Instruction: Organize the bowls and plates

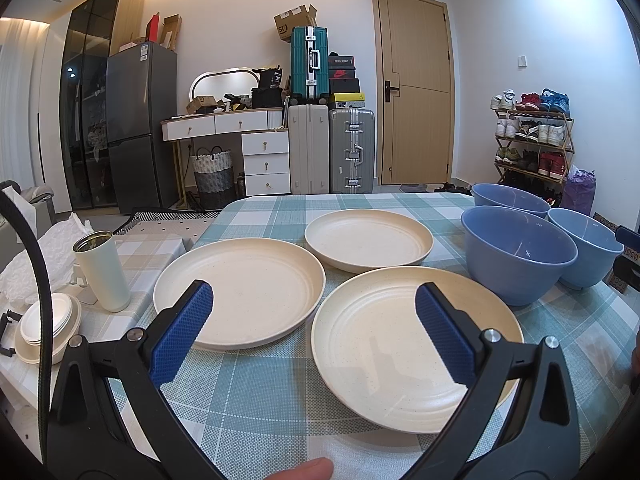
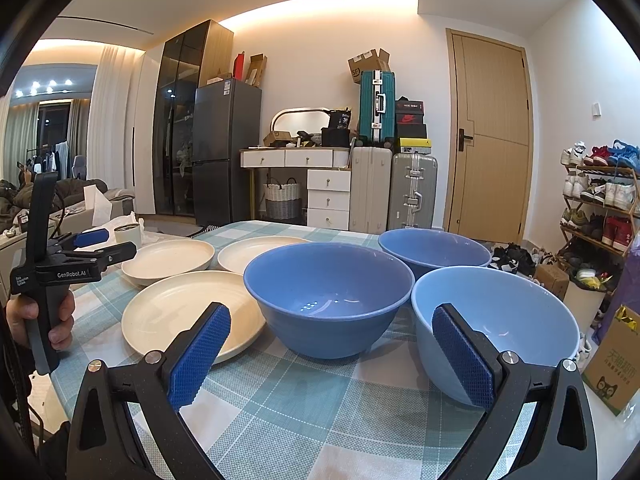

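It is a lived-in home. Left of the wooden door [image 1: 414, 92] stand stacked suitcases [image 1: 332, 148], a white dressing desk [image 1: 240, 136] and a grey fridge [image 1: 140, 124]. Right of the door, a shoe rack [image 1: 532, 136] is full.

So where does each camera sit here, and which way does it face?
Left wrist: on the left gripper, looking along its open fingers over three cream plates; a fingertip shows at the bottom edge.
Right wrist: on the right gripper, open, facing three blue bowls; the left gripper and its hand show at left.
Shared: plates, bowls, checked tablecloth, door.
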The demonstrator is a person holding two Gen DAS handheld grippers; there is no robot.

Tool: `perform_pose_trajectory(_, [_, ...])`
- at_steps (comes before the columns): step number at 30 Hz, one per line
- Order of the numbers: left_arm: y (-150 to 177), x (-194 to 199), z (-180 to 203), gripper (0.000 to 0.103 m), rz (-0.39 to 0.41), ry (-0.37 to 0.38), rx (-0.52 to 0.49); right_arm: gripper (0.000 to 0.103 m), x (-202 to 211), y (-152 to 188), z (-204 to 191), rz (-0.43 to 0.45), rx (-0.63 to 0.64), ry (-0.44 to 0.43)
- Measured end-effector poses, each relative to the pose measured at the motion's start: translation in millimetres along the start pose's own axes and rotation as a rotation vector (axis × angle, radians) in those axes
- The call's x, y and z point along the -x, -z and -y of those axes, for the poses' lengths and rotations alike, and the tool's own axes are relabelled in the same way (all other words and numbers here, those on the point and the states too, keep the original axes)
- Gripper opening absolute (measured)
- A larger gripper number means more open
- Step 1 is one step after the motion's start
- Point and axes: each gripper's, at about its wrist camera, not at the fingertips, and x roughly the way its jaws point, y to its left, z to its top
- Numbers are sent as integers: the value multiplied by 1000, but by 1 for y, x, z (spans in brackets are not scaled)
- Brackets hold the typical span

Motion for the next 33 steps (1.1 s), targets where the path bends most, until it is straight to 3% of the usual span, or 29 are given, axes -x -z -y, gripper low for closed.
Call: perform_pose_trajectory(33, [-1,2,-1,101,1,0,1,103,3,-3,-2,2,18,4])
